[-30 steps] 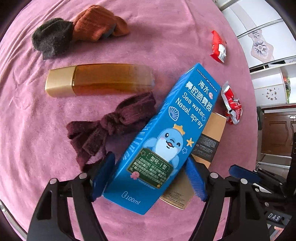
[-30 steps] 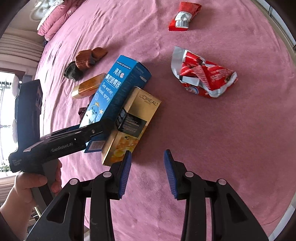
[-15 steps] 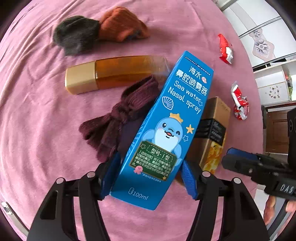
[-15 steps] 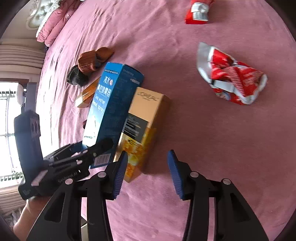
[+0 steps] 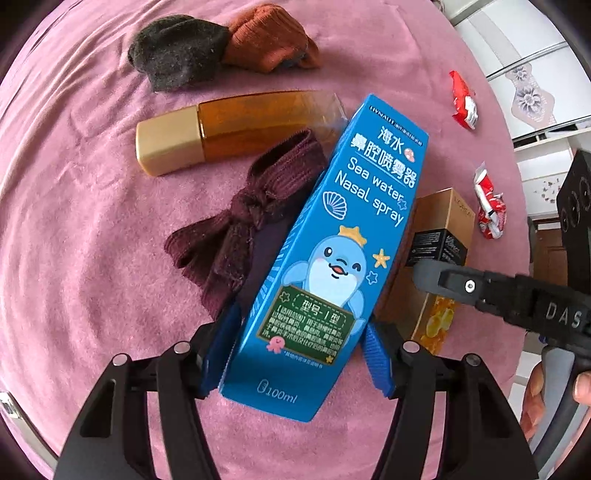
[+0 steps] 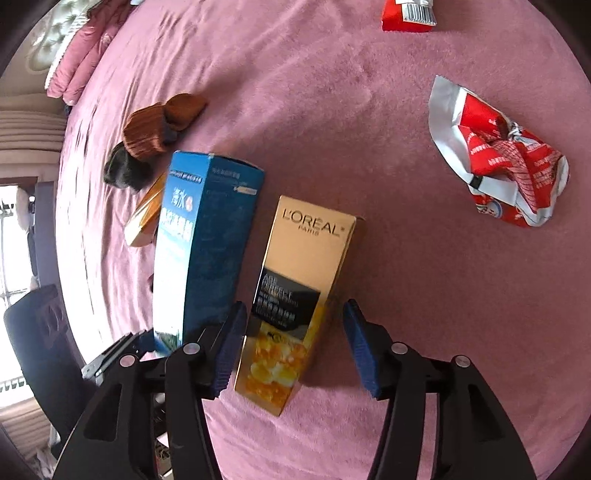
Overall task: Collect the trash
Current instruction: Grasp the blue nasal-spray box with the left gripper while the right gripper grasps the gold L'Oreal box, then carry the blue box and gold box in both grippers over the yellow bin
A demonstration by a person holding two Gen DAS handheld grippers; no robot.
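Observation:
A blue nasal spray box point(image 5: 332, 258) lies between the fingers of my left gripper point(image 5: 295, 350), which is shut on its lower end and lifts it off the pink cloth; it also shows in the right wrist view point(image 6: 199, 247). A gold L'Oreal box point(image 6: 295, 291) lies on the cloth with its lower end between the open fingers of my right gripper point(image 6: 295, 350); it also shows in the left wrist view point(image 5: 439, 251). A crumpled red and silver wrapper point(image 6: 498, 162) lies to the right. A second red wrapper point(image 6: 406, 14) lies at the far edge.
A pink cloth point(image 5: 74, 221) covers the surface. On it lie an amber bottle with a gold cap point(image 5: 229, 129), a knotted maroon sock point(image 5: 243, 218), and a dark grey sock point(image 5: 177, 51) beside an orange one point(image 5: 266, 37). Pink bedding point(image 6: 74, 55) lies far left.
My left gripper closed on the blue box and raised it clear of the gold box. My right gripper moved forward, so the gold box now lies between its open fingers.

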